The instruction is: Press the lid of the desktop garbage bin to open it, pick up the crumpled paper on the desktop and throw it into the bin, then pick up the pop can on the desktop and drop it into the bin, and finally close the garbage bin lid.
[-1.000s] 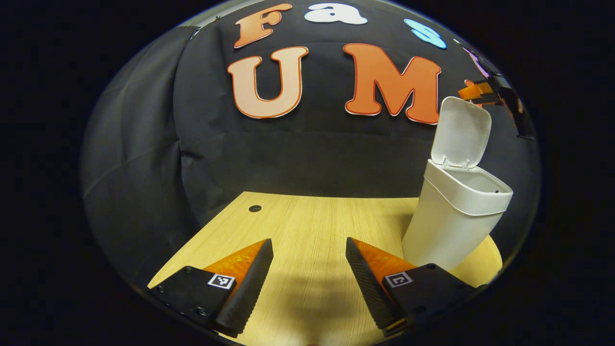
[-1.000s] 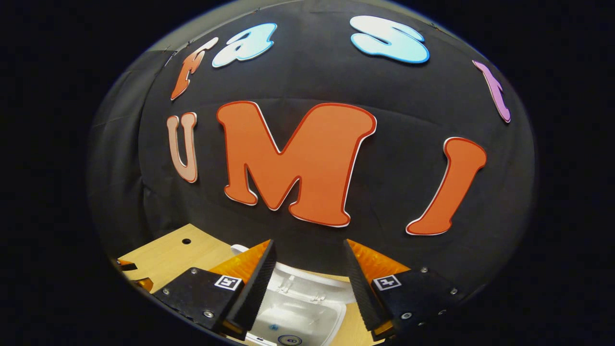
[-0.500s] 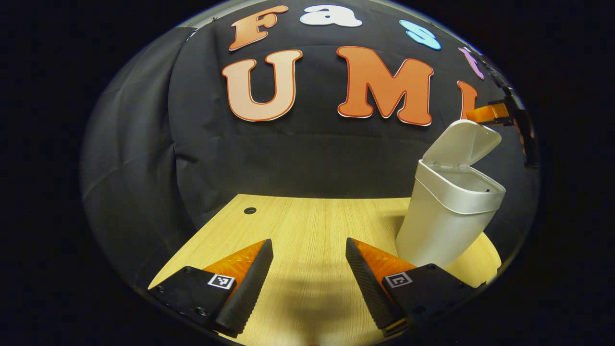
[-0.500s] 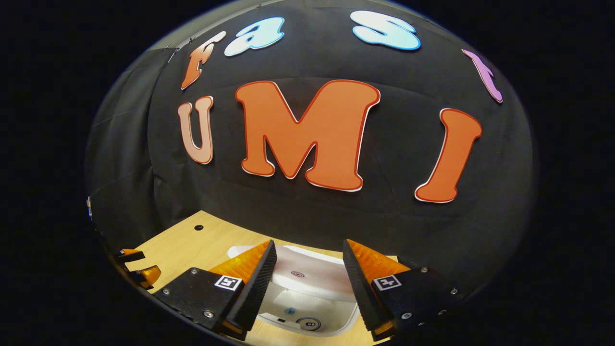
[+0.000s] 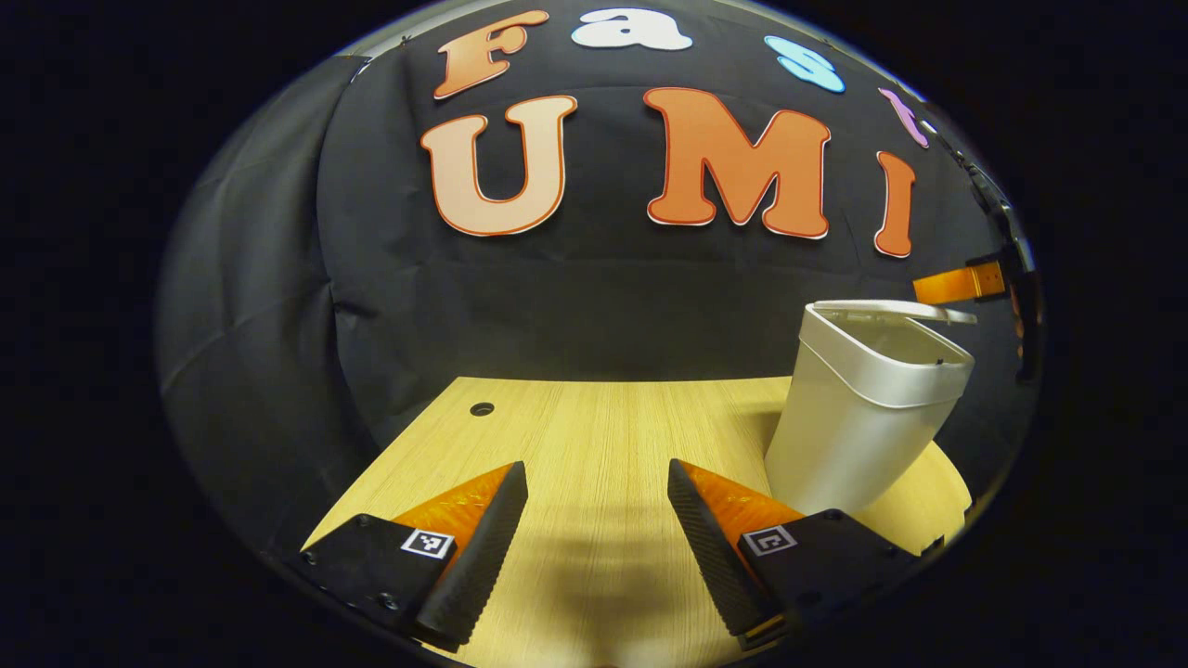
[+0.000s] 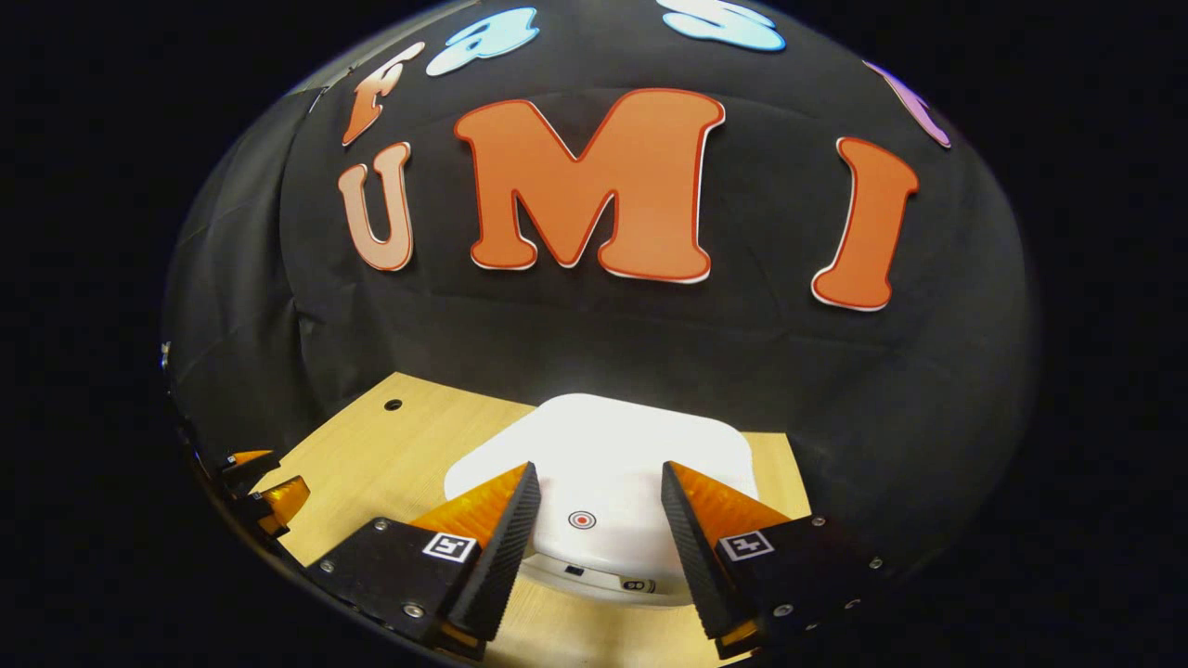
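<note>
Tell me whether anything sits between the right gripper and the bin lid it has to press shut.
Nothing visible does. In the right gripper view the right gripper hangs open directly over the lid, with no object between them. The left gripper view shows the lid not quite down on the bin.

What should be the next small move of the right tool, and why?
Probably press a little further down on the lid. In the left gripper view the lid lies almost flat on the bin, with a small gap at its front. The right tool hangs open above it.

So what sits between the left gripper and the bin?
Nothing: in the left gripper view, bare wooden desktop runs from the left gripper to the white bin.
</note>
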